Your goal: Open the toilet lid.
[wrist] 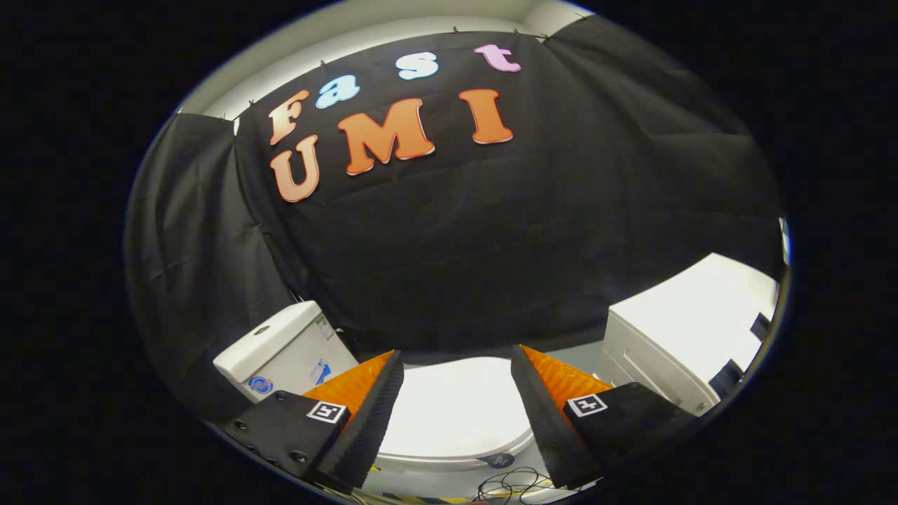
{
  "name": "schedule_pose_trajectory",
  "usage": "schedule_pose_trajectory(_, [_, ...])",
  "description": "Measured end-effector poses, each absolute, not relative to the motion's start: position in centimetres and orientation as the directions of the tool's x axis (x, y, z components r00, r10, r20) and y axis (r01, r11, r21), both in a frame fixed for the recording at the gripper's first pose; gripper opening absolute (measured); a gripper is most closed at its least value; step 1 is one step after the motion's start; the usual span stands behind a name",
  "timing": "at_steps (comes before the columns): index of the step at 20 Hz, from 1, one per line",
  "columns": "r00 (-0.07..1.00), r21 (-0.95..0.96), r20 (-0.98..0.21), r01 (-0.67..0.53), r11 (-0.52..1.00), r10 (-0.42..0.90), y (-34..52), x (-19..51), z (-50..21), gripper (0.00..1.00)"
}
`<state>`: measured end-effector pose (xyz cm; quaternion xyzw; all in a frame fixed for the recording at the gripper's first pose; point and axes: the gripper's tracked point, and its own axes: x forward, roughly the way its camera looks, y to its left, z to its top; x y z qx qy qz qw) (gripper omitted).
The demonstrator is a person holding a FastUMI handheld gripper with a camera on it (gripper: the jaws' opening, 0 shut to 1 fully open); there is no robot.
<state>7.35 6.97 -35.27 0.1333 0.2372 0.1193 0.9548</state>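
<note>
A white toilet stands below and ahead of me, its lid [456, 410] lying flat and closed over the bowl. The white cistern [284, 354] rises behind it, beyond my left finger. My gripper [456, 358] hovers above the lid with its orange-and-black fingers [368, 403] spread wide apart. Nothing sits between them; the lid shows through the gap. The lid's front rim [456, 459] curves just below the fingertips' span.
A white cabinet or appliance [691, 337] stands to the right of the toilet, beyond my right finger. A tangle of black cable [515, 484] lies on the floor by the toilet's base. Black cloth walls close the booth behind.
</note>
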Motion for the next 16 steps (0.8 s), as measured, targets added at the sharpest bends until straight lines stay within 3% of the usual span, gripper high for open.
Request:
schedule_pose_trajectory(9, [0.679,0.552,-0.624,0.032,0.834,0.387,4.6,5.0,-52.6,0.98])
schedule_pose_trajectory(16, [0.568,0.623,-0.697,0.176,0.762,0.438,4.7,1.8,-61.0,0.98])
